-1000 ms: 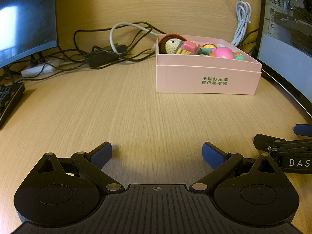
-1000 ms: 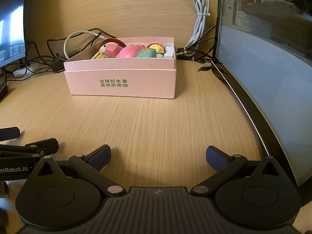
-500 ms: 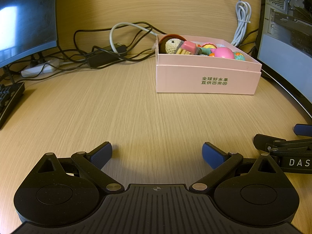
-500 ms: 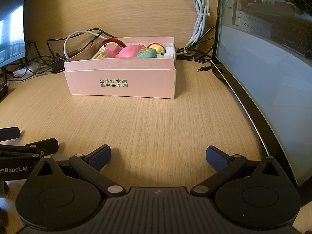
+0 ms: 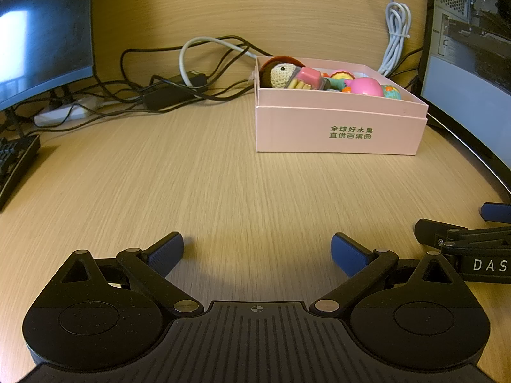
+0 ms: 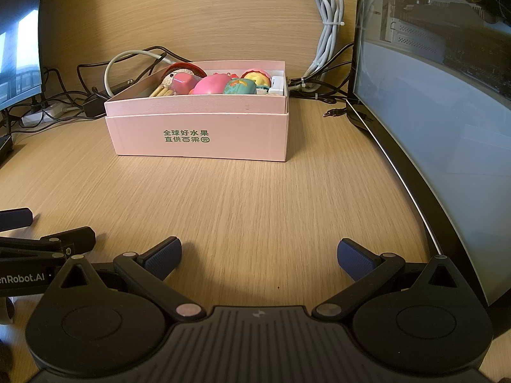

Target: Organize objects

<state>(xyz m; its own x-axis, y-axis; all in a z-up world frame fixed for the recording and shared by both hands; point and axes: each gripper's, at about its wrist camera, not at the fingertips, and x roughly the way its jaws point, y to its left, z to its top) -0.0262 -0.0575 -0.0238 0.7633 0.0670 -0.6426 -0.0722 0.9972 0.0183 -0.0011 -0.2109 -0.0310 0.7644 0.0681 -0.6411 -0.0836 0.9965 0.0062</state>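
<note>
A pink cardboard box [image 5: 338, 127] with green print stands on the wooden desk, also in the right wrist view [image 6: 198, 135]. It holds several toys: a crocheted doll [image 5: 281, 73], a pink block [image 5: 309, 76], a pink round toy [image 6: 212, 84], a teal ball [image 6: 239, 87] and a yellow-and-pink toy [image 6: 255, 76]. My left gripper [image 5: 257, 249] is open and empty, low over the desk well short of the box. My right gripper [image 6: 258, 255] is open and empty beside it, also short of the box.
A tangle of black and white cables [image 5: 179, 79] and a power strip [image 5: 60, 115] lie at the back left. A monitor [image 5: 41, 32] and keyboard [image 5: 12, 166] stand on the left. A curved monitor [image 6: 431, 127] runs along the right. A bundled white cable [image 6: 329, 32] hangs behind the box.
</note>
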